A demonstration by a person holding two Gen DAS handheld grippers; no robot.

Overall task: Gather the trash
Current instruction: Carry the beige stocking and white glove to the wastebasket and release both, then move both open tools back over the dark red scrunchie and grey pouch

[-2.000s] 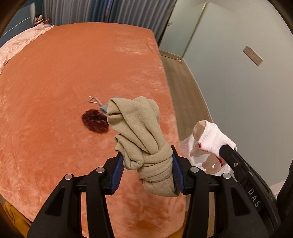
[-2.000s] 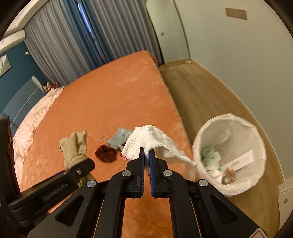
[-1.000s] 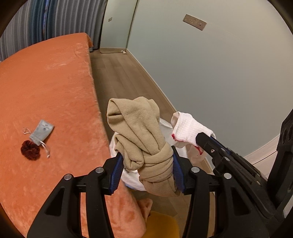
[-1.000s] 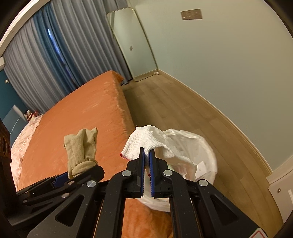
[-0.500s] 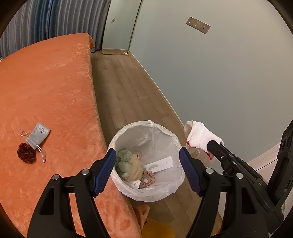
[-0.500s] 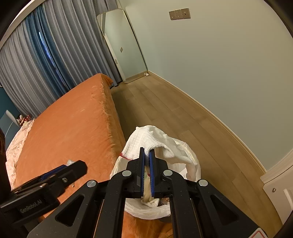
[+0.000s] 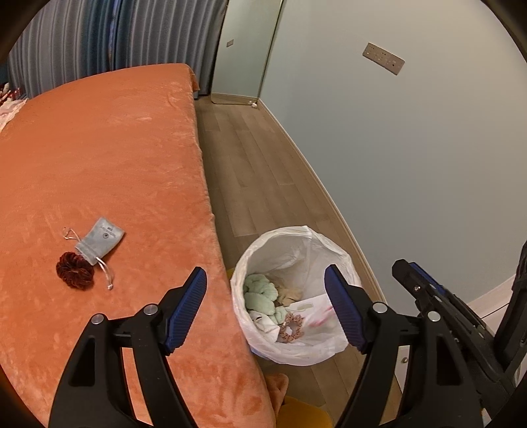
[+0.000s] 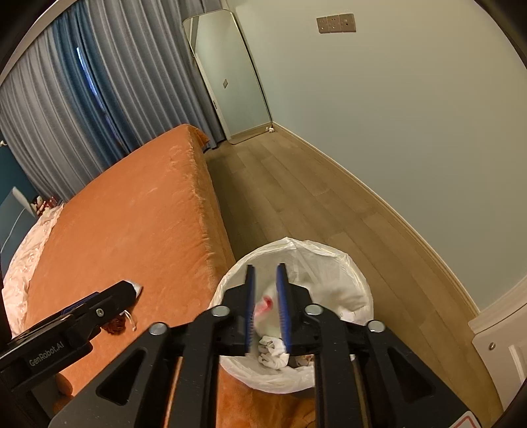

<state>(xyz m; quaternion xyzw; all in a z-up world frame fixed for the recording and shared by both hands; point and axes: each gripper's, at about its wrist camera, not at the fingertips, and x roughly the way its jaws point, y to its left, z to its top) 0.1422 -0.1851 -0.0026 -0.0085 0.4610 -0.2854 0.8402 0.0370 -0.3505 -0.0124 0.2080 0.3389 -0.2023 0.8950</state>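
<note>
An orange plush bed [image 7: 98, 158] fills the left side. Beside it runs a wood-plank floor [image 8: 296, 197] to a pale green wall [image 8: 411, 115] bearing a switch plate [image 8: 336, 23]. Beyond the bed hang grey-blue curtains [image 8: 82, 98], with a leaning mirror [image 8: 230, 75] beside them.

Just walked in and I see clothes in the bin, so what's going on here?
A person with a gripper in each hand is clearing the orange bed into the lined trash bin beside it. The left gripper is open and empty. The right gripper has just been opening above the bin, and a blurred white cloth with red trim is dropping from between its jaws. A dark red scrunchie and a grey drawstring pouch remain on the bed.
</note>
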